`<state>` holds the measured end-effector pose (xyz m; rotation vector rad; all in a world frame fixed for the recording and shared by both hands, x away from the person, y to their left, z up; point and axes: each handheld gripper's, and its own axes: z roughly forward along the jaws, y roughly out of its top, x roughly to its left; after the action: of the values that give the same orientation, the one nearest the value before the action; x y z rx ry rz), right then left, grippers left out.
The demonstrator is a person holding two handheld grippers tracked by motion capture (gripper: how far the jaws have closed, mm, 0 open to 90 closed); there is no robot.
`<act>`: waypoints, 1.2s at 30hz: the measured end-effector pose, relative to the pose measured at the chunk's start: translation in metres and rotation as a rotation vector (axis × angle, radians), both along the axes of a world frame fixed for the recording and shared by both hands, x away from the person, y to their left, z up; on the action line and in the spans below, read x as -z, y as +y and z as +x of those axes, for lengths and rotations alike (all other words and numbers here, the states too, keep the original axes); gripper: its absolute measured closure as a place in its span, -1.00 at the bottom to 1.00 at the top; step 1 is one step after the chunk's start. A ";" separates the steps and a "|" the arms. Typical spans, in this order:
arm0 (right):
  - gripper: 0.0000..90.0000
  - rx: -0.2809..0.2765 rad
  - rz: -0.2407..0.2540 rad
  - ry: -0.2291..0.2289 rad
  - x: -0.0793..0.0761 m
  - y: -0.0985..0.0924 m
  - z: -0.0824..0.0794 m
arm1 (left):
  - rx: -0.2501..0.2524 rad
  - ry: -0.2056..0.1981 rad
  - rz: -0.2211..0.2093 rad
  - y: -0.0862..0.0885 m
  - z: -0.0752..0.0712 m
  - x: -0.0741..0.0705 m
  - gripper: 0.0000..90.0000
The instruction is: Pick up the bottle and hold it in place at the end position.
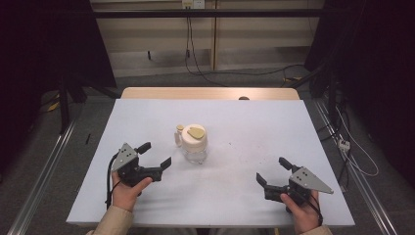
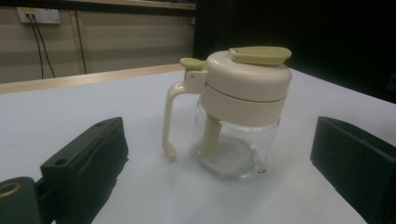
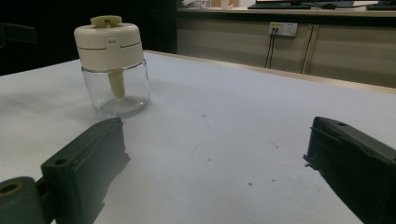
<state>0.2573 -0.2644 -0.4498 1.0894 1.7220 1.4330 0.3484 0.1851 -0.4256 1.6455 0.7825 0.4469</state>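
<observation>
1. Near right: right gripper (image 1: 273, 172) resting low on the table (image 1: 147, 205), jaws released wide, grasping nothing.
2. Near left: left gripper (image 1: 155, 154), jaws likewise spread, aimed at the jar, seemingly ready to reach.
3. Farther, mid-table: glass jar (image 1: 195, 143) upright, cream lid on, handle turned left, untouched.

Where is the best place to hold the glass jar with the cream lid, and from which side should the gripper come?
Probably the cream handle of the jar. It stands clear of the glass on the left gripper's side, and that gripper is open and nearest. Come in level from the left, jaws either side of the loop.
</observation>
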 end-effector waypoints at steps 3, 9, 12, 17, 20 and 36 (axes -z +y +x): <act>-0.92 0.001 -0.002 -0.004 0.000 0.000 0.000 | 0.009 0.005 0.009 -0.004 0.002 0.000 -0.92; -0.92 -0.001 -0.006 -0.002 0.000 0.000 0.000 | 0.008 0.011 0.022 -0.010 0.004 -0.001 -0.92; -0.92 -0.003 -0.006 -0.002 -0.001 0.001 0.000 | 0.012 0.014 0.030 -0.014 0.005 0.000 -0.91; -0.92 -0.004 -0.007 -0.002 0.000 0.001 0.000 | 0.011 0.019 0.045 -0.020 0.007 0.001 -0.92; -0.92 -0.004 -0.008 -0.003 0.000 0.001 0.000 | 0.009 0.019 0.054 -0.024 0.009 0.002 -0.91; -0.92 -0.006 -0.007 -0.001 0.000 0.001 0.000 | 0.022 0.030 0.053 -0.045 0.017 0.005 -0.91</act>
<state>0.2572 -0.2636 -0.4494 1.0809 1.7295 1.4297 0.3652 0.1402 -0.4305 1.7119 0.7797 0.4314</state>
